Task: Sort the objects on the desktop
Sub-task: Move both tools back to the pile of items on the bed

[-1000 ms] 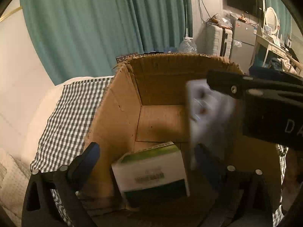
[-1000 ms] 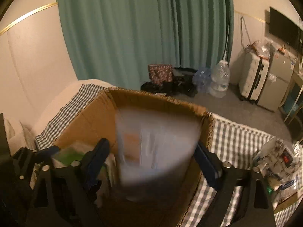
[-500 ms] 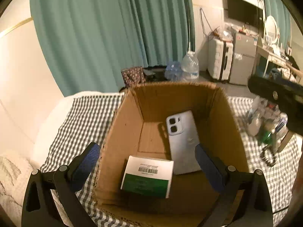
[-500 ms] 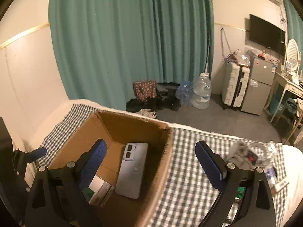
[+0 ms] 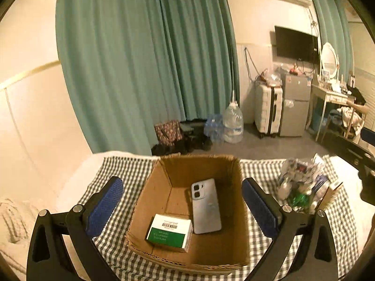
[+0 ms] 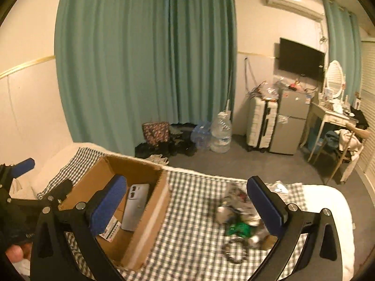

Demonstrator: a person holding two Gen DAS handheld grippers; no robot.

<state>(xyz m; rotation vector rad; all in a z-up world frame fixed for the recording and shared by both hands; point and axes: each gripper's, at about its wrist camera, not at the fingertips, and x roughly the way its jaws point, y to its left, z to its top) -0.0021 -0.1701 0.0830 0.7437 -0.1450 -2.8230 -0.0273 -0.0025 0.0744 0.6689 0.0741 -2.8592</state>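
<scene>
An open cardboard box (image 5: pixel 236 210) stands on the checked cloth. Inside it a pale blue phone (image 5: pixel 206 207) lies face down beside a green-and-white carton (image 5: pixel 168 231). My left gripper (image 5: pixel 181 195) hovers above the box, open, nothing between its blue pads. My right gripper (image 6: pixel 187 194) hangs over the cloth to the right of the box (image 6: pixel 150 210), its jaws opening and empty. The phone (image 6: pixel 137 205) shows past its left finger. A pile of small loose items (image 6: pixel 239 220) lies below its right finger; the same pile (image 5: pixel 302 187) sits right of the box in the left wrist view.
The checked cloth (image 5: pixel 126 171) covers a bed with a cream blanket (image 5: pixel 14 215) at its left edge. Beyond the bed's far edge are water bottles (image 5: pixel 232 124), a white suitcase (image 5: pixel 267 110) and a small fridge (image 5: pixel 295 105). A person's hand (image 6: pixel 14 255) shows bottom left.
The phone dropped out of the right gripper and now lies in the box. Both grippers rose and drew back; the right one swung right, over the cloth near the pile.
</scene>
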